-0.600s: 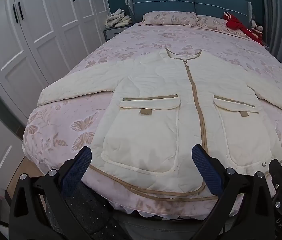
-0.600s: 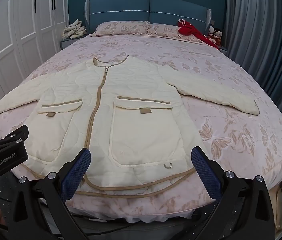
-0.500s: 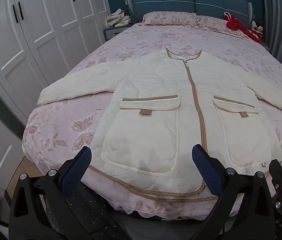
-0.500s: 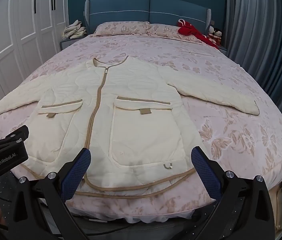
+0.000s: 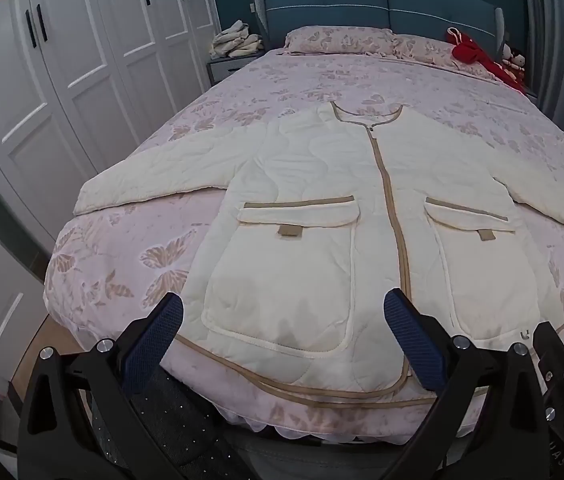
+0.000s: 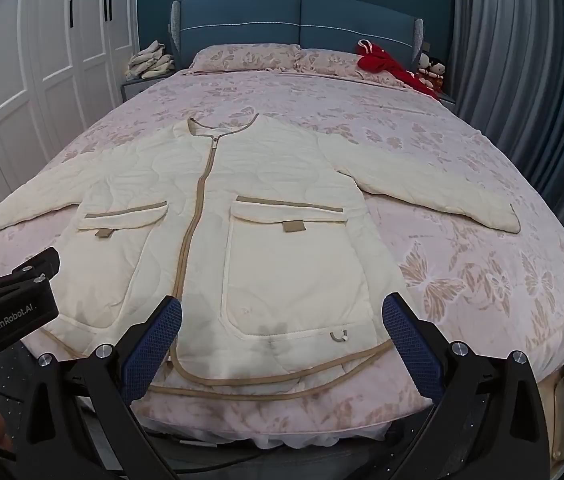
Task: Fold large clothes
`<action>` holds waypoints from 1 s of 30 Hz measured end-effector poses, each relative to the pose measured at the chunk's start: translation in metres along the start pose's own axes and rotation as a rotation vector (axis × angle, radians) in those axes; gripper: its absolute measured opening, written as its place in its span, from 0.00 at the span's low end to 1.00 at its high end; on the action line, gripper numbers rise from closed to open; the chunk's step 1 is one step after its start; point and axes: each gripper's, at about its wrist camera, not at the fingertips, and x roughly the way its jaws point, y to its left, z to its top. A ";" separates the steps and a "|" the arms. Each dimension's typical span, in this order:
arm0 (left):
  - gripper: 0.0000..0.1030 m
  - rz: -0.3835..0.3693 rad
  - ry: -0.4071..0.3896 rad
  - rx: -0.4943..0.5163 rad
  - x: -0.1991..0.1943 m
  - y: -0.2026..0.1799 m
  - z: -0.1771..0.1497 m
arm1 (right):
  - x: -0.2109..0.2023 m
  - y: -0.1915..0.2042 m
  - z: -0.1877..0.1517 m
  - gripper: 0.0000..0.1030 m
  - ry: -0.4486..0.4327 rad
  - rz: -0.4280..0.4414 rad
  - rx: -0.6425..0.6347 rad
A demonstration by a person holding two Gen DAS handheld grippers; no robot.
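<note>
A cream quilted jacket [image 5: 341, 200] with tan trim, a zip and two flap pockets lies flat, front up, on the bed, both sleeves spread out sideways; it also shows in the right wrist view [image 6: 250, 216]. My left gripper [image 5: 283, 344] is open and empty, hovering over the hem at the jacket's left pocket. My right gripper [image 6: 282, 344] is open and empty, over the hem at the right pocket. The left gripper's body [image 6: 10, 300] shows at the left edge of the right wrist view.
The bed [image 5: 130, 264] has a pink butterfly-print cover, pillows [image 6: 250, 56] and a blue headboard [image 6: 297, 16]. Red clothing [image 6: 385, 64] lies by the pillows. White wardrobes [image 5: 42, 92] stand left, a nightstand with folded clothes [image 5: 238, 40] beside them, grey curtains [image 6: 521, 80] right.
</note>
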 end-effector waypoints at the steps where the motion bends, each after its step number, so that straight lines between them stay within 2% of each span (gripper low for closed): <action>1: 0.95 -0.001 0.000 -0.004 0.002 0.003 0.000 | 0.000 0.000 0.000 0.95 0.000 0.000 0.000; 30: 0.95 0.003 -0.009 -0.008 0.000 0.004 0.007 | -0.002 0.002 0.005 0.95 -0.008 0.001 -0.006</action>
